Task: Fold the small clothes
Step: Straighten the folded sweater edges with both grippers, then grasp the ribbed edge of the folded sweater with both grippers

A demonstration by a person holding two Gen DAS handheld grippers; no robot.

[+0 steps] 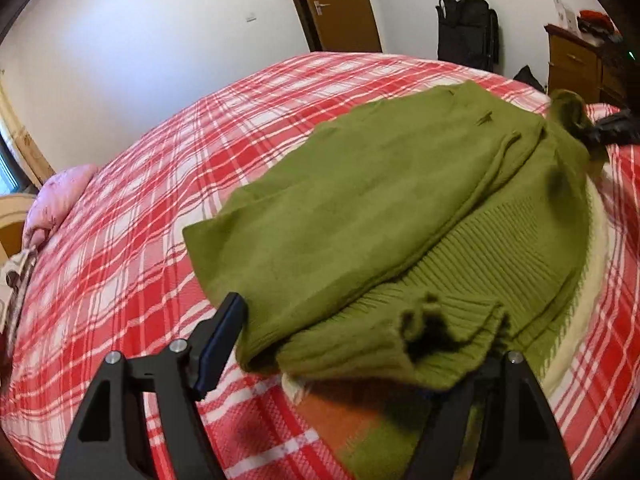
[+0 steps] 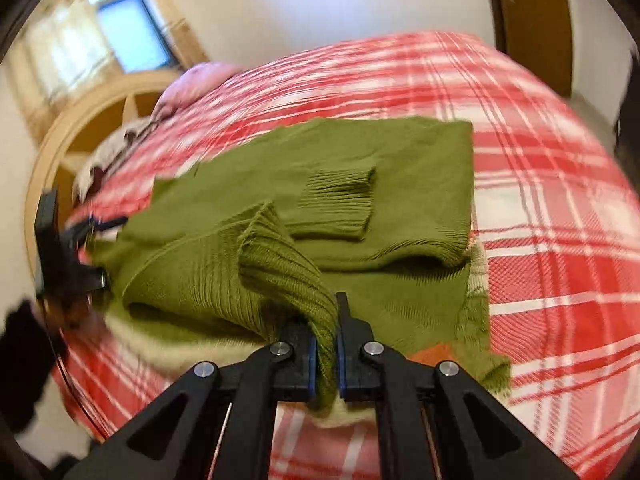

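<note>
Partway folded: green sweater (image 2: 360, 160) on the plaid bedspread (image 2: 540, 160), one ribbed cuff (image 2: 340, 204) already laid across the body, other sleeve (image 2: 280, 264) pinched in the closed right gripper (image 2: 327, 356), left gripper (image 1: 352, 364) wide open, holding nothing, final folds left

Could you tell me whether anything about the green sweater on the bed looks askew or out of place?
Yes: the green sweater is only partly folded. One ribbed cuff lies flat across its body, while the other sleeve bunches up, pinched in the right claw. A frayed hem hangs loose.
</note>
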